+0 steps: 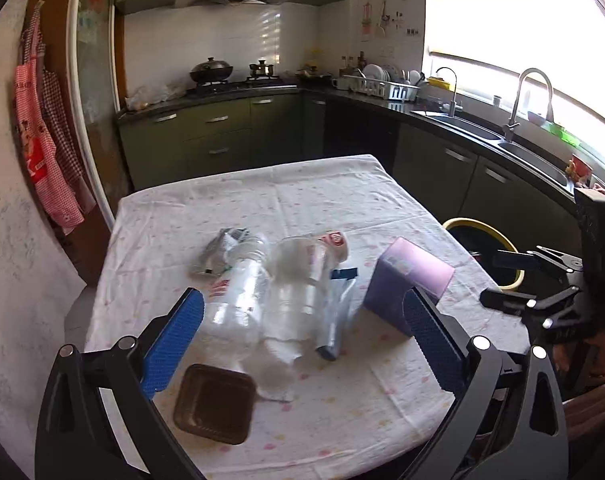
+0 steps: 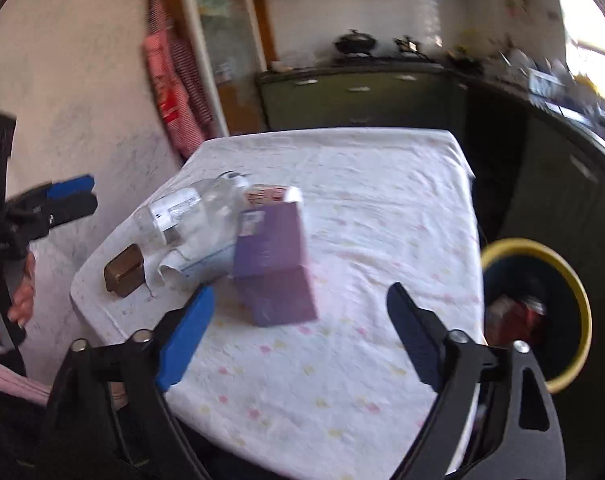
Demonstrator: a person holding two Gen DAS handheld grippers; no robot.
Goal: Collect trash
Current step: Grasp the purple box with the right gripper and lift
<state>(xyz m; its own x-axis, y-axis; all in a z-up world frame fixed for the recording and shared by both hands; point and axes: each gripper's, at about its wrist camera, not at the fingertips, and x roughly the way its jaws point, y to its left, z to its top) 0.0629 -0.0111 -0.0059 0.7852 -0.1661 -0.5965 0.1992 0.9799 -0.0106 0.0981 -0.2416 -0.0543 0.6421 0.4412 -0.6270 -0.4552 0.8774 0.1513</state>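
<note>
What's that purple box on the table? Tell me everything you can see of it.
The purple box looks like a cardboard carton, lilac on its lighter faces and deeper violet on the shaded ones, with a small pale label near its top edge. It sits tilted on the white dotted tablecloth, near the table edge closest to the yellow-rimmed bin. It lies beside the clear plastic bottles; whether it touches the silvery wrapper is unclear. Neither hand-held gripper holds it.
</note>
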